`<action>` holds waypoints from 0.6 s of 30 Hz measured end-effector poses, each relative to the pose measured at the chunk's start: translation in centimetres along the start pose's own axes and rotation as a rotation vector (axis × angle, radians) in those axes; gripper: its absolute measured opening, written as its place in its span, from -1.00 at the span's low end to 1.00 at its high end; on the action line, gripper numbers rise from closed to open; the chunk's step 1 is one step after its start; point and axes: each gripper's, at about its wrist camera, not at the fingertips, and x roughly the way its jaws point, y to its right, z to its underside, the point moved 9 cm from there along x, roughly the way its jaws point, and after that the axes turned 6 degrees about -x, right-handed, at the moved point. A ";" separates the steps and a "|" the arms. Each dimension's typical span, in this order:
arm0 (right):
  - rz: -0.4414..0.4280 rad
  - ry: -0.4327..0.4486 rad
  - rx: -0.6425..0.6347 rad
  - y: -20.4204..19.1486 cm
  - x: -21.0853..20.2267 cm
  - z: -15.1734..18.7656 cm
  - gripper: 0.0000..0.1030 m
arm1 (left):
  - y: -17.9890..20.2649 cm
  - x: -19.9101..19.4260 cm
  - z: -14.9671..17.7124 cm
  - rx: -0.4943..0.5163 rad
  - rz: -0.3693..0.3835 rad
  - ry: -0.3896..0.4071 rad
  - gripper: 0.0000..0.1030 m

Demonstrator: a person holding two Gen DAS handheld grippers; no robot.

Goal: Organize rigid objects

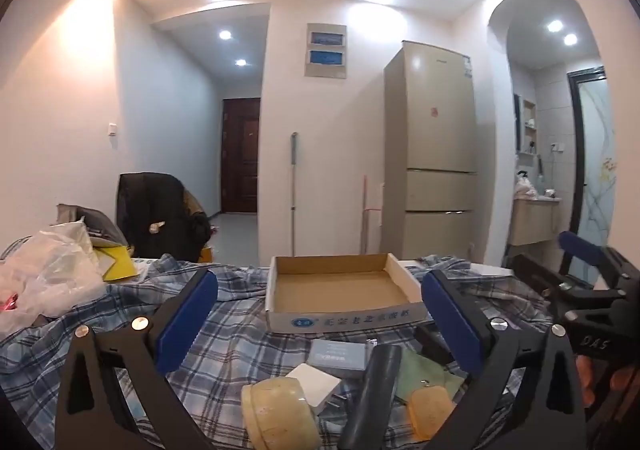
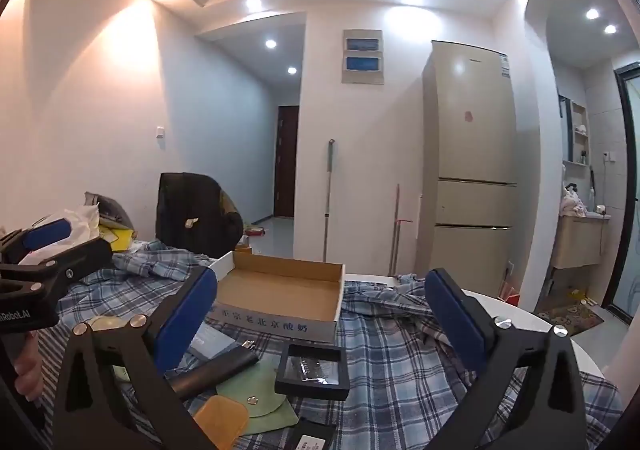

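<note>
Lived-in home, apartment main room, tall beige three-door fridge [image 1: 434,146] against white wall, dark wooden entry door [image 1: 240,154] down hallway, arched bathroom alcove with vanity [image 1: 532,218], plaid-cloth-covered table [image 1: 240,334]

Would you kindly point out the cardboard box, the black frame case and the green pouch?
cardboard box [image 1: 336,290]: left wrist view, bare inner floor.
black frame case [image 2: 312,370]: right wrist view, clear top panel.
green pouch [image 2: 256,390]: right wrist view, flap above the snap.
</note>
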 end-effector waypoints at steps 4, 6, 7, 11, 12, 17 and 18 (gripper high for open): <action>0.010 -0.022 0.019 0.3 0.7 0.6 1.00 | -1.7 -0.2 -0.9 -0.046 0.053 -0.022 1.00; 0.009 -0.031 0.029 0.6 0.9 0.7 1.00 | -1.4 0.1 -0.5 -0.035 0.050 -0.032 1.00; 0.007 -0.034 0.032 0.8 1.0 0.8 1.00 | -1.3 0.2 -0.4 -0.029 0.047 -0.039 1.00; -0.025 -0.034 0.022 0.0 0.8 0.9 1.00 | -1.2 0.1 -0.4 -0.011 0.035 -0.030 1.00; -0.028 -0.036 0.018 -0.1 0.9 0.9 1.00 | -1.0 -0.1 -0.5 -0.004 0.035 -0.022 1.00; -0.011 -0.045 0.015 -0.1 1.0 1.1 1.00 | -1.4 -0.6 -0.8 -0.015 0.031 -0.002 1.00; -0.008 -0.045 0.017 -0.1 1.0 1.1 1.00 | -1.5 -0.6 -0.8 -0.020 0.035 0.001 1.00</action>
